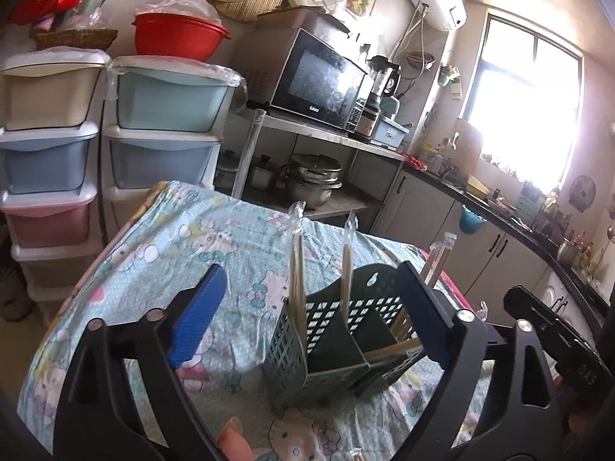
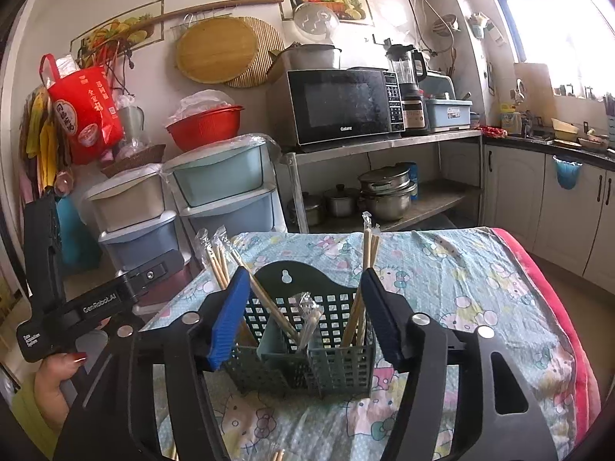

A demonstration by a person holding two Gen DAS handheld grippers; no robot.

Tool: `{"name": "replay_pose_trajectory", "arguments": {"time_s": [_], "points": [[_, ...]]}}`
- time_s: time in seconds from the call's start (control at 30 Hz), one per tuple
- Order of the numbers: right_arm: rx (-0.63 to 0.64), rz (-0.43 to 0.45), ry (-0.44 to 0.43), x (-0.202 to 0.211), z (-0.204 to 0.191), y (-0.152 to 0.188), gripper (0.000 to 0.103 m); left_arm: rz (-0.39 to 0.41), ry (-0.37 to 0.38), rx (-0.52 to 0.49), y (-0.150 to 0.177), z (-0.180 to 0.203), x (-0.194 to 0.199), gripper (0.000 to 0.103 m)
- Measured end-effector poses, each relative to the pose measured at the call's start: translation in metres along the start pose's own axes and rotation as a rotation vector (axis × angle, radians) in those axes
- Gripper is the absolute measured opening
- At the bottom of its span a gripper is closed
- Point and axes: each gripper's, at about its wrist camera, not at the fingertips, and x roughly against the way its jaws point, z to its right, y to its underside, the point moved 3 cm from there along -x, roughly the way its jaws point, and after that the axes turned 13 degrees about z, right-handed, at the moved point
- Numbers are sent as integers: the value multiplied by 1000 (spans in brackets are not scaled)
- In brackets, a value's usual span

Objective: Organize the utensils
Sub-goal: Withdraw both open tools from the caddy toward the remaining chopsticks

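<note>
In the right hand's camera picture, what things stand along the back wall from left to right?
Red bag → red bowl → microwave → blender → blue tub → window.

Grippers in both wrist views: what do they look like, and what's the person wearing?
Both the left gripper and the right gripper have black frames, silver bolts and ribbed blue pads. White "GenRobot.AI" lettering marks the left one's body. A yellow-green sleeve and red nail polish show.

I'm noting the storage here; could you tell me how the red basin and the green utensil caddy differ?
The red basin is round and sits atop the stacked drawers; the green utensil caddy is boxy, with compartments, and stands on the cloth-covered table. The basin holds clear plastic; the caddy holds wrapped chopsticks. Both look like perforated plastic.
</note>
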Motion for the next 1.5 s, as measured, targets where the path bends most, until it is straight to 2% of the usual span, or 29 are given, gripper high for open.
{"name": "replay_pose_trajectory", "arguments": {"time_s": [0.1, 0.3, 1.03, 1.5], "points": [[11, 8, 3, 6, -2, 1, 66, 0, -2, 5, 3, -1, 7, 92], [20, 21, 4, 19, -3, 4, 71, 2, 6, 10, 6, 1, 20, 92], [38, 35, -2, 64, -9, 4, 75, -14, 8, 7, 23, 3, 60, 92], [66, -46, -21, 69, -10, 29, 75, -91, -3, -32, 51, 2, 63, 92]]}}
